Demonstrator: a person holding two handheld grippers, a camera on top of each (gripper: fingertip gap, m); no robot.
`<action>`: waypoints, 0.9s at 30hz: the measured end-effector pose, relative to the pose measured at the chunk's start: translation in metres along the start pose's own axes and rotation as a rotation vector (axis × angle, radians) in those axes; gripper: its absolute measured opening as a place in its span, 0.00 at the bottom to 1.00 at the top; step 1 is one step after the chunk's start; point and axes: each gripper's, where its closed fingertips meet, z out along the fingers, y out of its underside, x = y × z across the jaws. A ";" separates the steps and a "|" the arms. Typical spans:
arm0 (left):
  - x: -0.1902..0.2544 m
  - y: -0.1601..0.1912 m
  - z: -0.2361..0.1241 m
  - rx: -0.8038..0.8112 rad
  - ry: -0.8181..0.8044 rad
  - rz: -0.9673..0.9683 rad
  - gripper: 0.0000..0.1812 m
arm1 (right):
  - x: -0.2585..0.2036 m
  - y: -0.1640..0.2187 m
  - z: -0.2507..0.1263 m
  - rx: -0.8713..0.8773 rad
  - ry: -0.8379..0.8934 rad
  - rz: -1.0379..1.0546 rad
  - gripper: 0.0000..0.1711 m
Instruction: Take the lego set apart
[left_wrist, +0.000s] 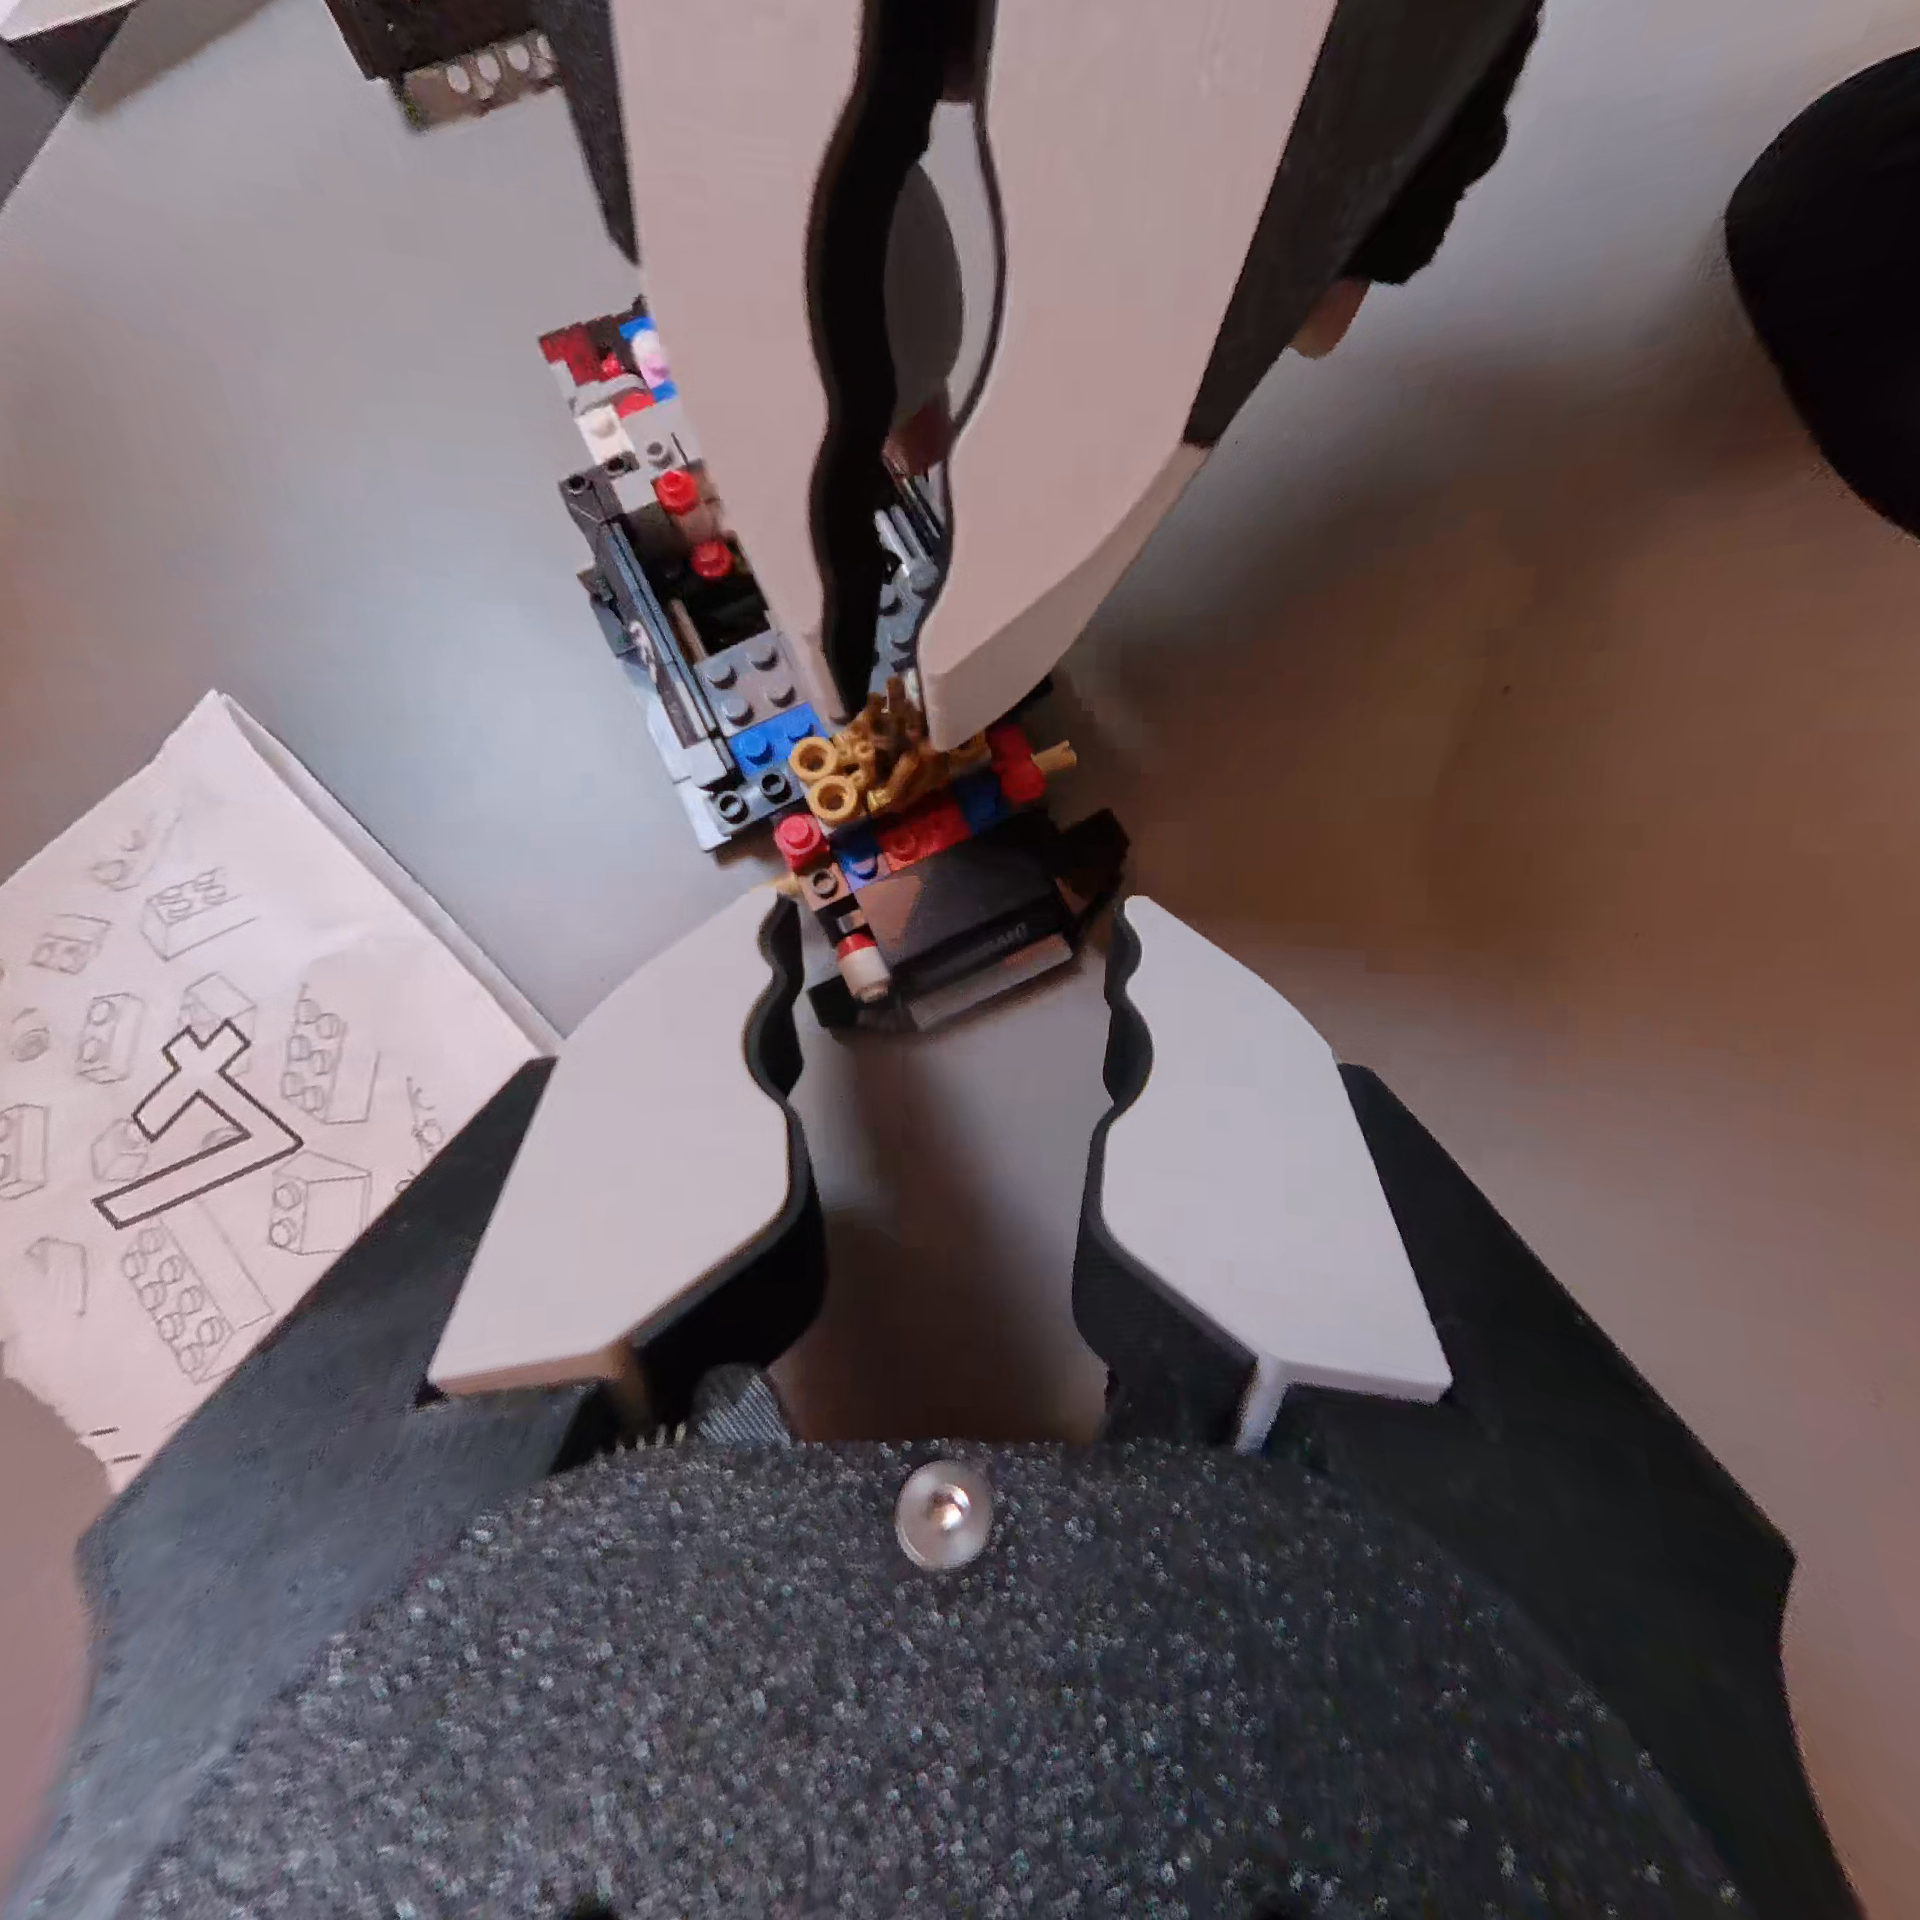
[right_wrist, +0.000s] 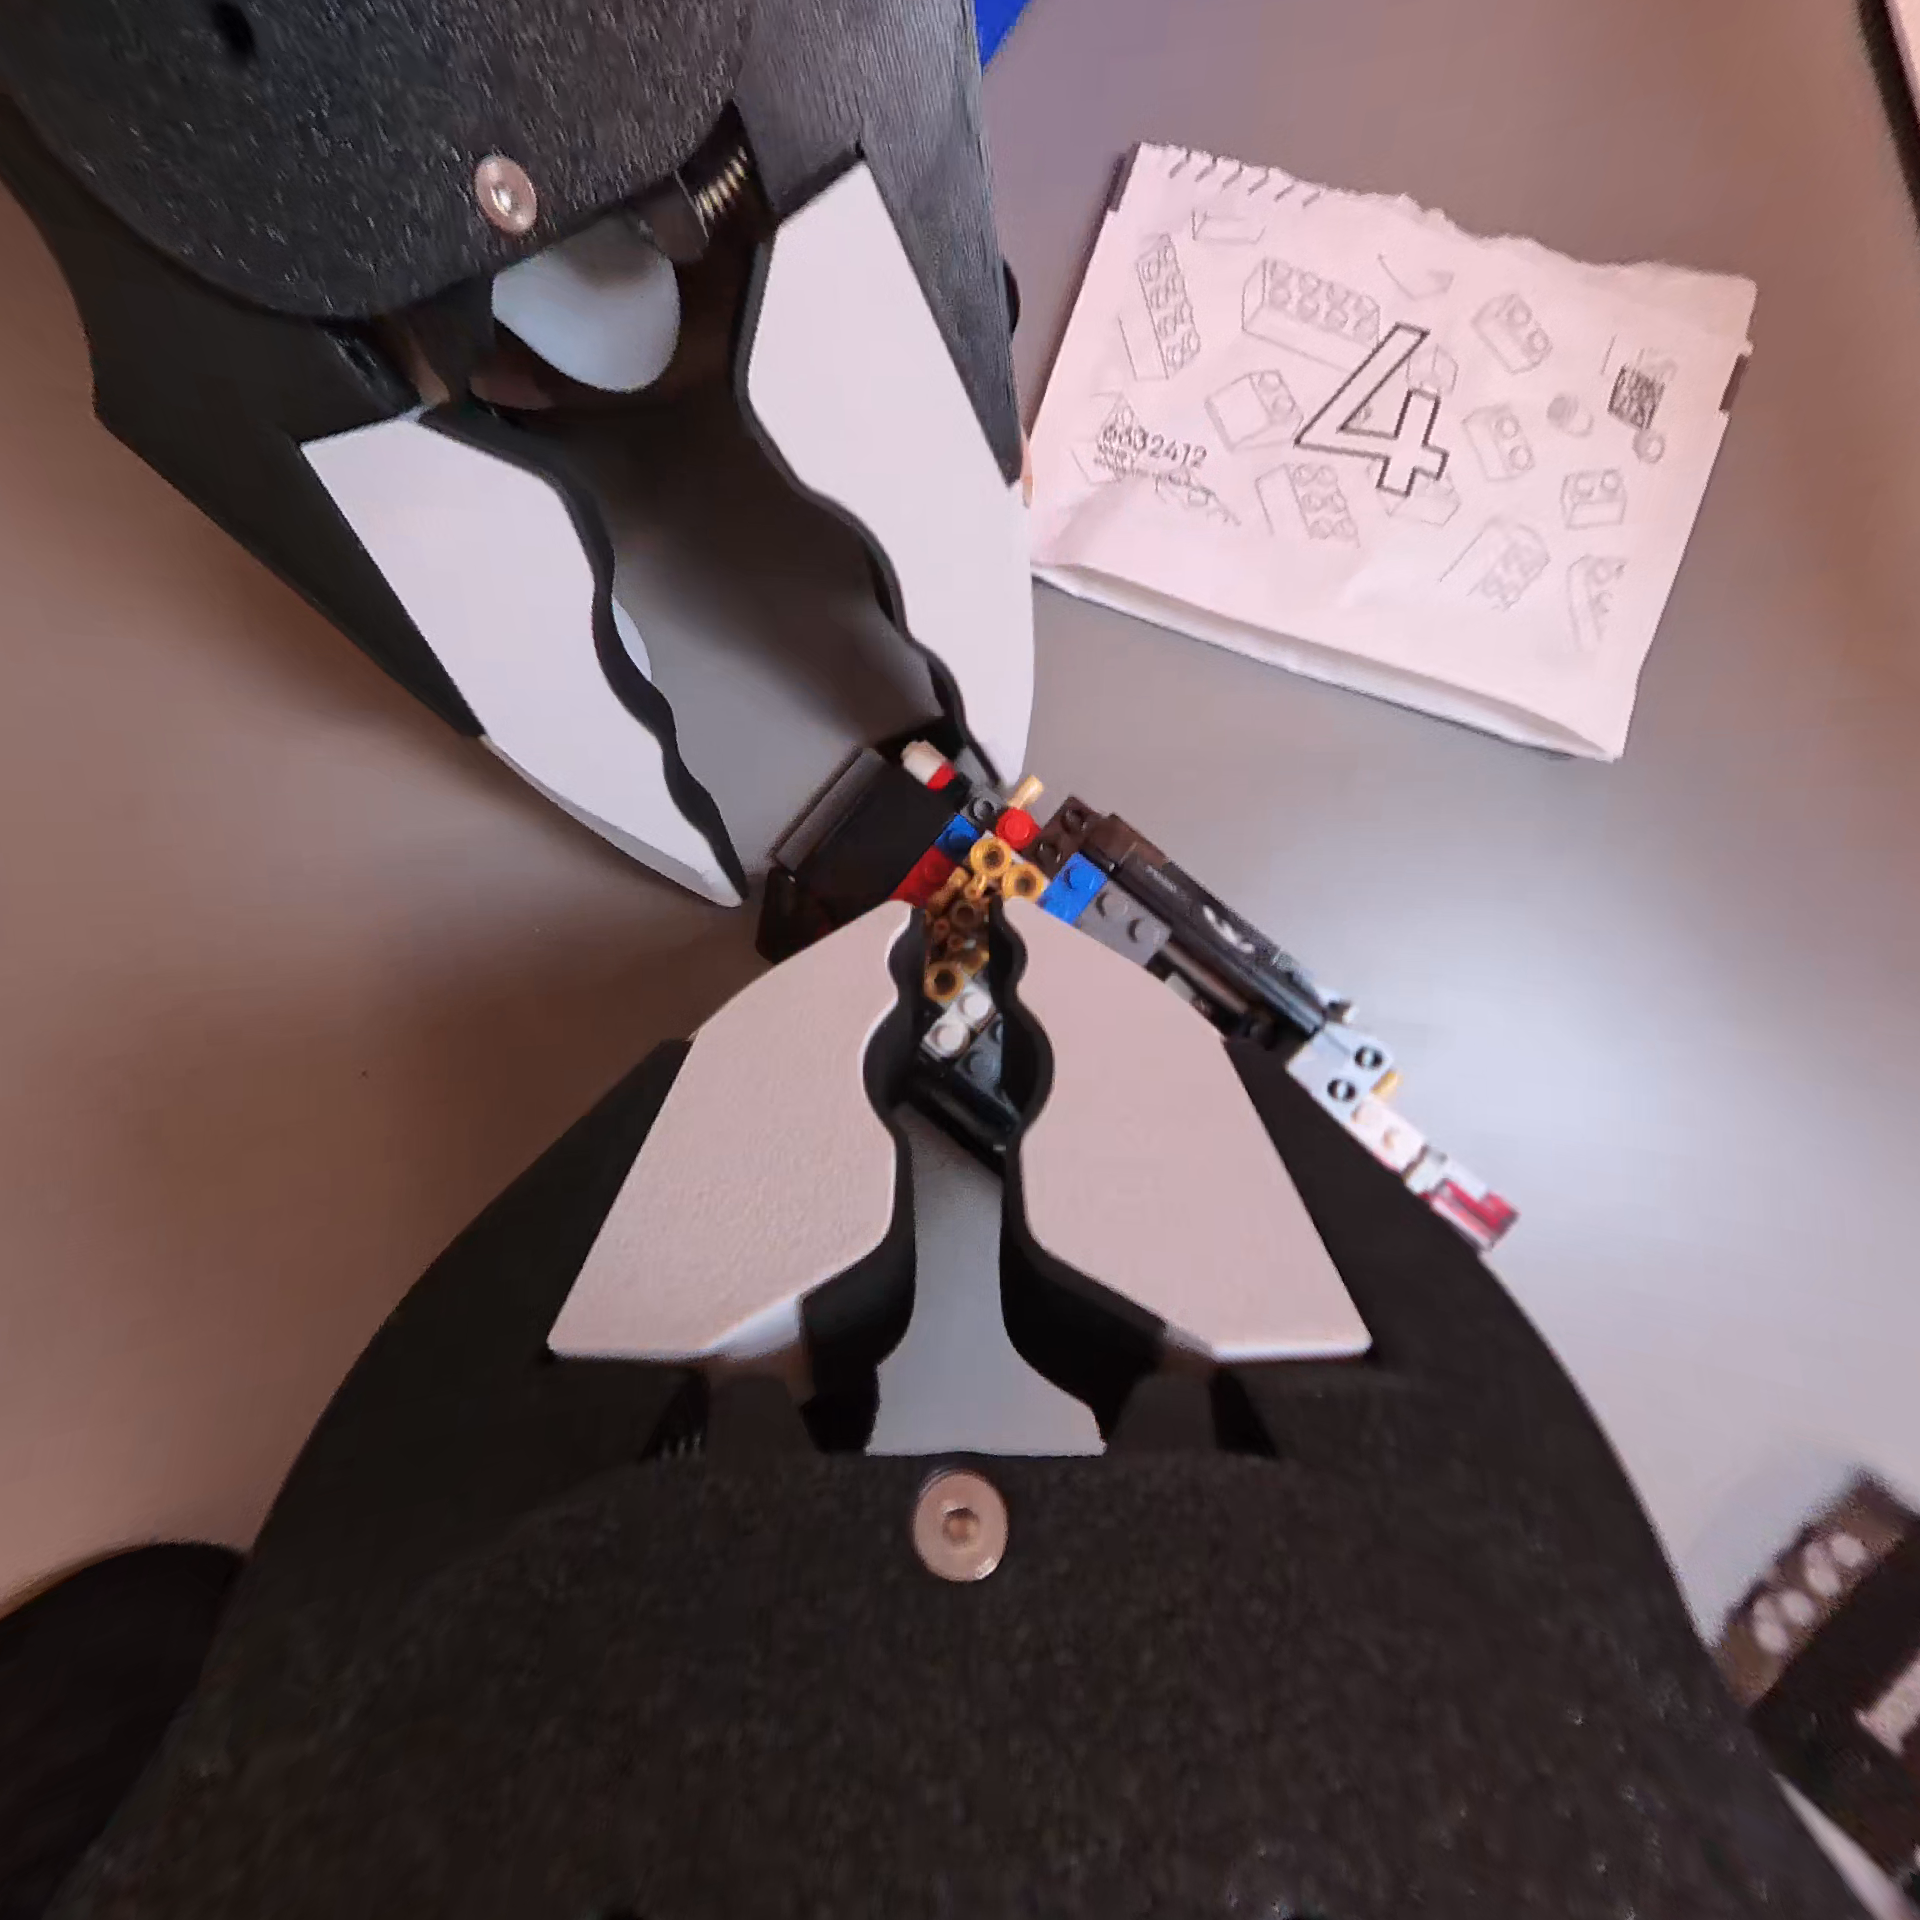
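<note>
Gold pieces (right_wrist: 961, 914) of the lego set (left_wrist: 831, 790) sit pinched between right fingers (right_wrist: 790, 1101).

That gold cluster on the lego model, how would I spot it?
Find the long lego model on the grey table, beside the white paper bag. Where both grippers meet sits the gold cluster: small rings and twigs, unlike the square red, blue, grey bricks around it.
</note>
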 end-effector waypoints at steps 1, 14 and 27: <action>-0.001 0.000 0.000 0.000 -0.007 0.001 0.31 | 0.000 0.002 -0.001 -0.008 0.014 0.011 0.06; -0.006 -0.012 0.009 0.092 0.022 -0.132 0.37 | 0.002 -0.001 0.001 -0.015 0.078 0.174 0.04; -0.011 -0.016 0.008 0.101 -0.036 -0.173 0.38 | 0.001 0.002 0.003 -0.189 0.110 0.251 0.03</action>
